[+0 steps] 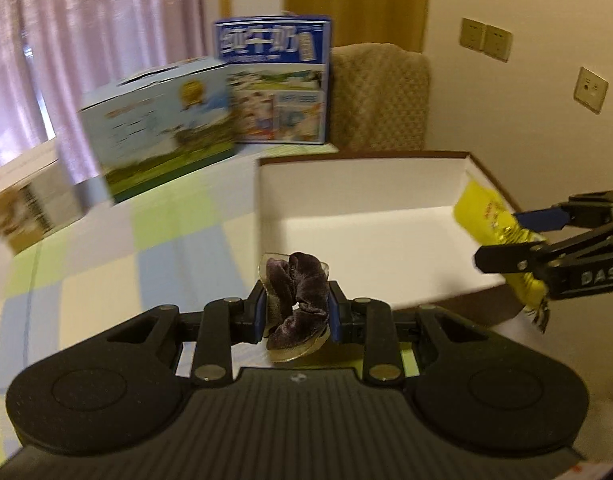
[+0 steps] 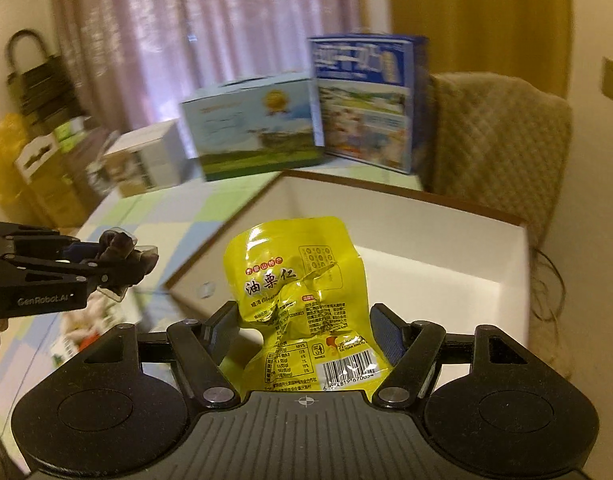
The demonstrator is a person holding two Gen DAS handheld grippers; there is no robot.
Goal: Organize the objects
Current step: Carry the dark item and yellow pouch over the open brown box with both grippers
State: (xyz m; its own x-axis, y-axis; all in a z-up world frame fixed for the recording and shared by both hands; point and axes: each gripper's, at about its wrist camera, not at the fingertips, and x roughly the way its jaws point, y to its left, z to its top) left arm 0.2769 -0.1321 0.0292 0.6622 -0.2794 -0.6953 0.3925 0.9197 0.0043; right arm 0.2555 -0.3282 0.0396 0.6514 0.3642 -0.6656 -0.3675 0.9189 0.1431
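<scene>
Scrunchie (image 1: 296,300) and pouch (image 2: 298,304) clamped above box (image 1: 346,184)

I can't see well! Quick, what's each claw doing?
Left claw: closed on the purple scrunchie.
Right claw: closed on the yellow snack packet.

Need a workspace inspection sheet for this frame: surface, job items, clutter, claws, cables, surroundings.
Surface: table with pastel checked cloth.
Job's things: purple scrunchie in clear wrap; yellow snack pouch; open white box, nothing seen inside.
Clutter: light blue carton, dark blue carton and white carton at the table's far side.
Claws: left claw shut on the scrunchie; right claw around the pouch over the box.
Cables: thin dark cords by the chair.
Surroundings: padded chair, curtains, wall sockets.
</scene>
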